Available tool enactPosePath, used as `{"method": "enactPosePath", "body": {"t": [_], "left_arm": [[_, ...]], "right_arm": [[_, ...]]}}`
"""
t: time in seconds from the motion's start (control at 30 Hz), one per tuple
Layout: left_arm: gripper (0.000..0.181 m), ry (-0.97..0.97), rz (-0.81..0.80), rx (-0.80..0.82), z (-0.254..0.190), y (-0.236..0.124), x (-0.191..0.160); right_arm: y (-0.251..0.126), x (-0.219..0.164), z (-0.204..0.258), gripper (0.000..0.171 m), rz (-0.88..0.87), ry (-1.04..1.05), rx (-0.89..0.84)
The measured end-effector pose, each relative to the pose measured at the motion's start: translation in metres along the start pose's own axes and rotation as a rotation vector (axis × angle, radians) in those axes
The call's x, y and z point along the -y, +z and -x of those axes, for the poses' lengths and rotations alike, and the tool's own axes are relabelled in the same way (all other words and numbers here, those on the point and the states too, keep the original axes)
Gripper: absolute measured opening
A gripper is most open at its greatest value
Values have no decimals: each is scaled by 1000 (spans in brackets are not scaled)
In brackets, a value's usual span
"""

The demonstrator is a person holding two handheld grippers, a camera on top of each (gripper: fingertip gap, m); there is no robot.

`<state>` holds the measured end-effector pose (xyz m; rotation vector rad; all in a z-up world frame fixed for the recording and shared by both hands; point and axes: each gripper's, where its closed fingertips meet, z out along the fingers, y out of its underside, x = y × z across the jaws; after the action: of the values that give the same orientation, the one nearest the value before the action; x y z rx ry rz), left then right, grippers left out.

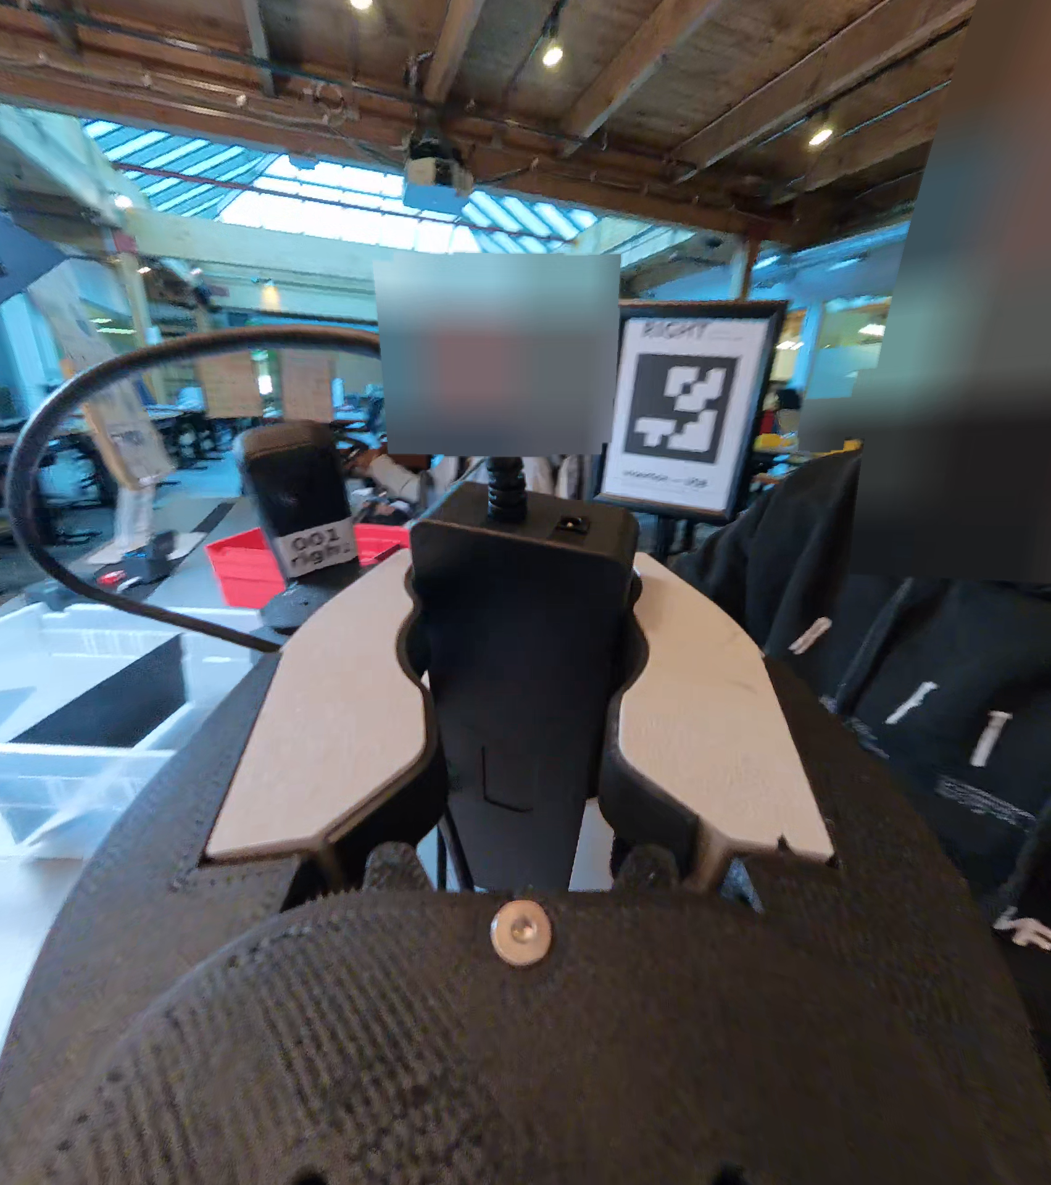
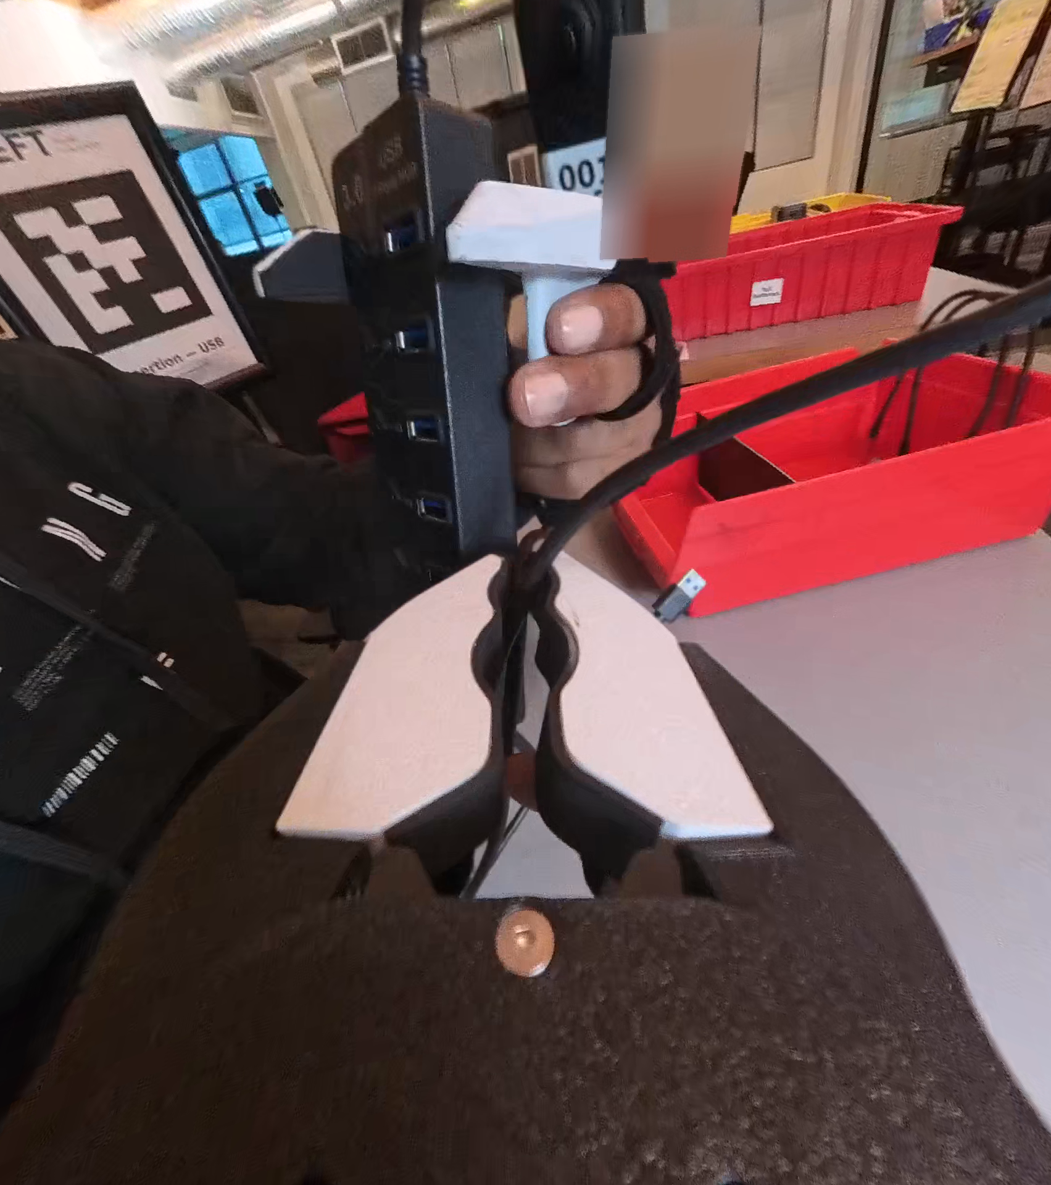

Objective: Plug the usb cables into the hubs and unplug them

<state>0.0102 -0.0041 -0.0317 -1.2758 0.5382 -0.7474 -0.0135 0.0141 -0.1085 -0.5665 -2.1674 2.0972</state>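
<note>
Left claw (image 1: 522, 647) clamps the black hub (image 1: 519, 641), ports facing your right claw (image 2: 526, 615), which pinches a black cable (image 2: 766, 410) just below the hub. Judged: insertion step. Next, find its plug, hidden here, and line it with a port. Spare plug (image 2: 680, 596) lies by the red bin (image 2: 830, 513) on the tabletop (image 2: 894, 737).

the usb hub (image 2: 439, 359) is matte black, its row of ports blue inside. the cable (image 2: 766, 410) crossing it is black, and the loose plug (image 2: 680, 596) by the red bin (image 2: 862, 487) shows silver metal with a blue tongue. a second red bin (image 2: 824, 269) stands behind, a yellow one past it. the right gripper (image 2: 522, 615) has pale beige finger plates on coarse black printed bodies; the left gripper (image 1: 522, 641) matches. the framed sign (image 2: 86, 250) carries a black-and-white block pattern. the table (image 2: 894, 737) is flat grey. the person's sleeve (image 2: 125, 513) is black with white print.
</note>
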Motion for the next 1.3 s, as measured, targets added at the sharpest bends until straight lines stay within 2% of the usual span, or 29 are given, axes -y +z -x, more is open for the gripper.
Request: {"method": "enactPosePath", "body": {"t": [0.2,0.33,0.43,0.57,0.8,0.83,0.9,0.93,1.0,1.17,1.3], "left_arm": [[58,-68,-82,-186,-22,5,2],[58,-90,-84,-310,-39,6,0],[58,-49,-34,-295,-39,9,-11],[58,-35,2,-278,-37,19,-24],[58,29,13,-224,-37,34,-26],[58,32,21,-209,-36,34,-26],[58,30,39,-156,-28,32,-22],[58,10,48,-144,-26,28,-18],[59,-25,79,-53,-11,18,-12],[54,34,155,335,37,-24,1],[50,-46,150,480,53,-52,-1]], "right_arm": [[8,-8,30,9,36,-14,168],[10,-10,52,20,64,6,295],[18,-20,51,34,157,-30,235],[28,-33,38,42,282,-116,82],[45,-31,23,62,268,-235,-42],[44,-31,23,60,266,-247,-44],[39,-27,24,40,258,-251,-31],[35,-27,25,37,264,-236,-15],[27,-26,22,34,275,-222,-24],[-21,2,-2,29,305,-254,-185],[-74,42,-26,28,515,-307,-355]]}}
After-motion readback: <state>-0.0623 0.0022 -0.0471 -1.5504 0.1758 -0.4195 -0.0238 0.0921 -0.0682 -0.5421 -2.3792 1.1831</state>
